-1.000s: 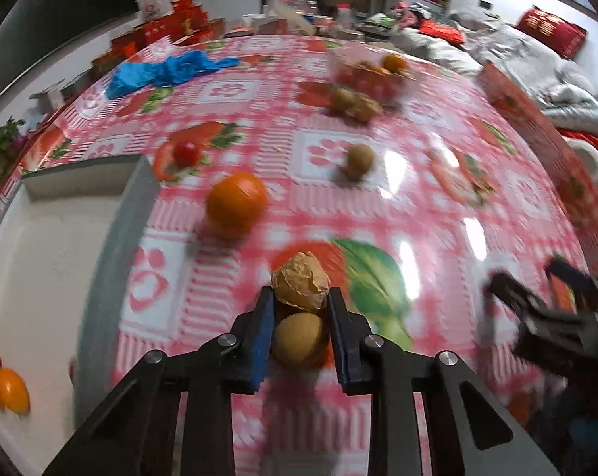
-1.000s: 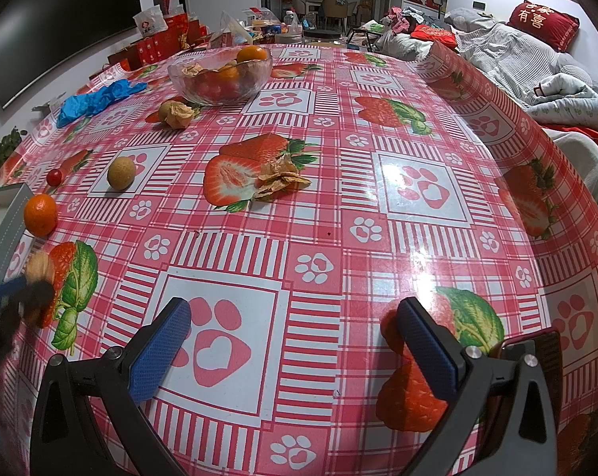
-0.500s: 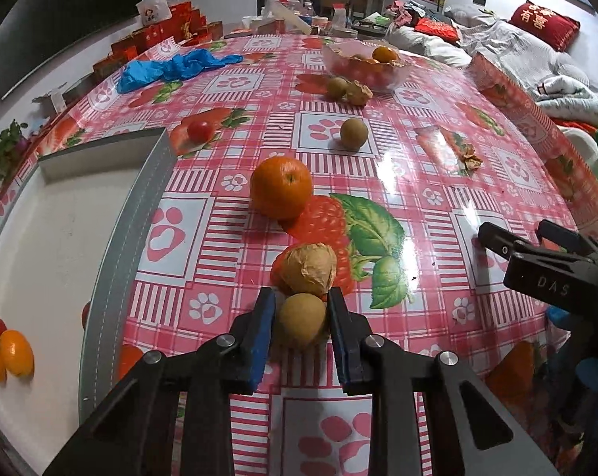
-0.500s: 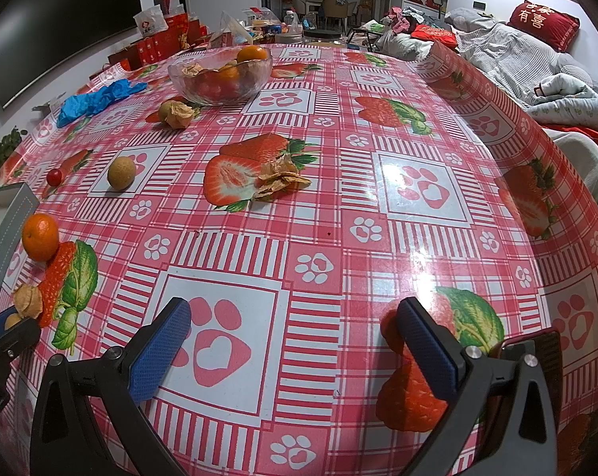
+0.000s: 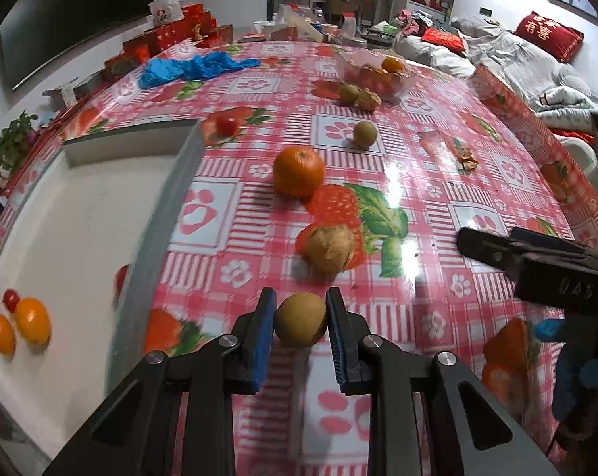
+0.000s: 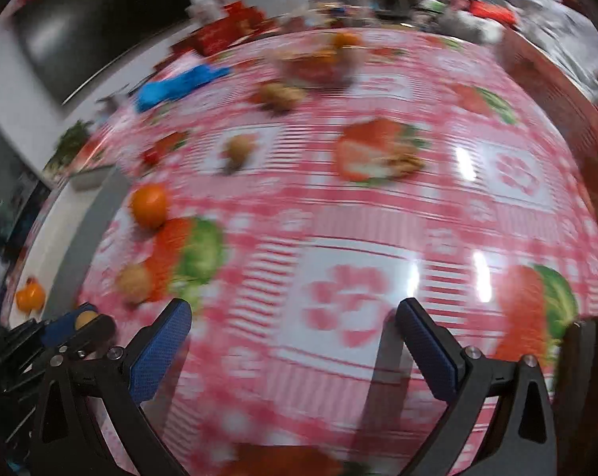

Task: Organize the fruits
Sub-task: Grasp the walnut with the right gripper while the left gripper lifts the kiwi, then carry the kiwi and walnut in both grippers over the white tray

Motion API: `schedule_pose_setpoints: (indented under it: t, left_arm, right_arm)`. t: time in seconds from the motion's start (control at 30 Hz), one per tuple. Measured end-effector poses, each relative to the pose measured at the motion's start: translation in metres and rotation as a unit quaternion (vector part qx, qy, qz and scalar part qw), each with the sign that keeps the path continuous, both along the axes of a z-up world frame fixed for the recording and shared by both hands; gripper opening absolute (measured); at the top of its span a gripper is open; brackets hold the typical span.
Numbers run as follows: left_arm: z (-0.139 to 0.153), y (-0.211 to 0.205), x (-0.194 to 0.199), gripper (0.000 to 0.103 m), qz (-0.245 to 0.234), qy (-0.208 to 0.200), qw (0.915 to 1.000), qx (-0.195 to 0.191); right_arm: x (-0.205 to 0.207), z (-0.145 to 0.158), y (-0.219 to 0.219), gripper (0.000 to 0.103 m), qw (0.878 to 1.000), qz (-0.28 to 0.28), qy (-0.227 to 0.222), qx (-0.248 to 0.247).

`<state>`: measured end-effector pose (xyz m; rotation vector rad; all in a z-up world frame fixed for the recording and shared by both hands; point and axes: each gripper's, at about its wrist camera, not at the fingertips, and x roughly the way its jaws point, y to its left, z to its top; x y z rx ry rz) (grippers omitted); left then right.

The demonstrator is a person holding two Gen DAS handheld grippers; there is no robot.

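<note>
Jaws of the left gripper (image 5: 300, 325) clamp a small round brownish fruit (image 5: 300, 319) above the tablecloth, with the white tray (image 5: 172, 182) of sorted fruit close on its left, while the right gripper (image 6: 293, 341) gapes wide, holding nothing, farther off.

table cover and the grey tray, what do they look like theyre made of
Table cover: probably glossy plastic or oilcloth, since lamp glare reflects sharply off its printed check. Grey tray: matte walls and a pale, flat floor; plastic or coated metal, unclear which.
</note>
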<state>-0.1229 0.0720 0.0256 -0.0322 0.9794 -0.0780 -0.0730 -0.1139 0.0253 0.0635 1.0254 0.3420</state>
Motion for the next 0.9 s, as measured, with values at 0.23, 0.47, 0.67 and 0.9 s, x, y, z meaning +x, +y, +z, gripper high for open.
schedule_pose_setpoints:
  t: [0.23, 0.47, 0.67, 0.9]
  left_arm:
    - [0.02, 0.027, -0.024, 0.027, 0.028, -0.02, 0.9994, -0.004]
    - [0.032, 0.066, -0.03, 0.027, 0.068, -0.027, 0.9973, -0.008]
    - [0.039, 0.097, -0.028, 0.027, 0.094, -0.034, 0.995, -0.004]
    - [0.055, 0.139, -0.014, 0.027, 0.127, -0.049, 0.9907, 0.007]
  right_arm:
    - [-0.001, 0.002, 0.069, 0.097, 0.997, 0.076, -0.013, -0.02]
    - [0.0, -0.006, 0.113, 0.047, 0.989, 0.114, -0.027, -0.085]
    - [0.009, 0.012, 0.106, 0.026, 0.993, 0.116, 0.006, -0.01]
    - [0.021, 0.063, 0.129, 0.026, 0.988, 0.145, -0.004, 0.046]
